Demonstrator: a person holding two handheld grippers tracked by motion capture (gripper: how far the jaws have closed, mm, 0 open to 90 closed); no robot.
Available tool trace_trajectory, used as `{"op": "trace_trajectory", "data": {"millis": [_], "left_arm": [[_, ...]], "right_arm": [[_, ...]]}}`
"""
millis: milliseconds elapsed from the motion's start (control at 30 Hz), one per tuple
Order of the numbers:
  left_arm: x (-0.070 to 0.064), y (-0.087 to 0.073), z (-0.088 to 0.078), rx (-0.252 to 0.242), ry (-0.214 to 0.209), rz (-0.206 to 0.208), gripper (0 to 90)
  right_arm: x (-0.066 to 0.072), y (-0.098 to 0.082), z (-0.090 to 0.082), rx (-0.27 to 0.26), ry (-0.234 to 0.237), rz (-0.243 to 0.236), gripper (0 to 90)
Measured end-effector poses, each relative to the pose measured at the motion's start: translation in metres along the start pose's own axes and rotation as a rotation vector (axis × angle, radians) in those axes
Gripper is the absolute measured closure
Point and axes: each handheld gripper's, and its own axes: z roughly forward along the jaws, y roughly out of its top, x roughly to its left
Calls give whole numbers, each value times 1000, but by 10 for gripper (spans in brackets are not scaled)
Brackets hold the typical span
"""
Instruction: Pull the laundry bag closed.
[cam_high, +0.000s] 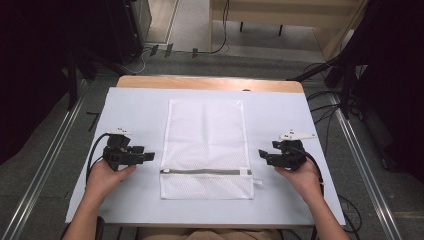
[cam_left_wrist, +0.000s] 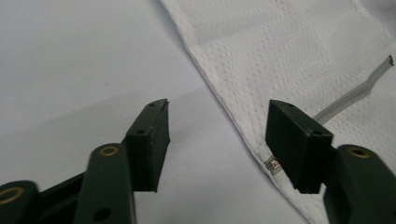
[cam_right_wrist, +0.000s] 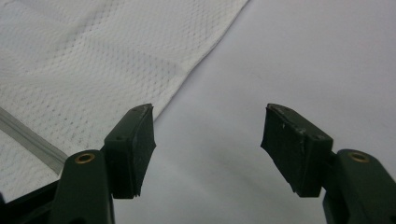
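Observation:
A white mesh laundry bag (cam_high: 206, 145) lies flat in the middle of the table, with a grey zipper (cam_high: 205, 172) running across its near end. My left gripper (cam_high: 150, 156) sits just left of the bag's edge, open and holding nothing. In the left gripper view the bag (cam_left_wrist: 299, 56) lies ahead and to the right, its zipper end (cam_left_wrist: 273, 164) beside the right jaw. My right gripper (cam_high: 261, 154) rests just right of the bag, also open and holding nothing. Its own view has the mesh (cam_right_wrist: 93, 70) at upper left, with the zipper (cam_right_wrist: 28, 135) crossing it.
A white sheet (cam_high: 130, 110) covers the wooden table (cam_high: 210, 83), whose far edge shows bare. Cables (cam_high: 325, 105) and dark stands (cam_high: 360, 60) ring the table on the floor. The person's hands (cam_high: 105, 177) hold the grippers near the front edge.

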Motion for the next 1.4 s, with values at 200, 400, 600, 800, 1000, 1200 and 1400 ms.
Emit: {"op": "trace_trajectory", "data": {"millis": [200,400,600,800,1000,1200,1400], "left_arm": [[-2,1,-3,-26,-27,-15,412],[-2,-1,-4,-10,-26,-6,389],[-2,-2,-5,-8,-25,1,388],[-2,-2,-6,-13,-28,4,386],[-2,-2,-6,-10,-30,8,385],[-1,-3,-7,-12,-24,12,383],[-2,-3,-7,-10,-25,12,383]], "right_arm": [[5,2,-2,13,18,7,458],[16,5,-3,18,54,-10,492],[28,8,-3,26,85,-32,503],[43,12,-3,28,108,-69,520],[60,16,2,48,152,-96,552],[74,21,7,46,184,-119,555],[84,24,11,55,202,-135,556]]}}
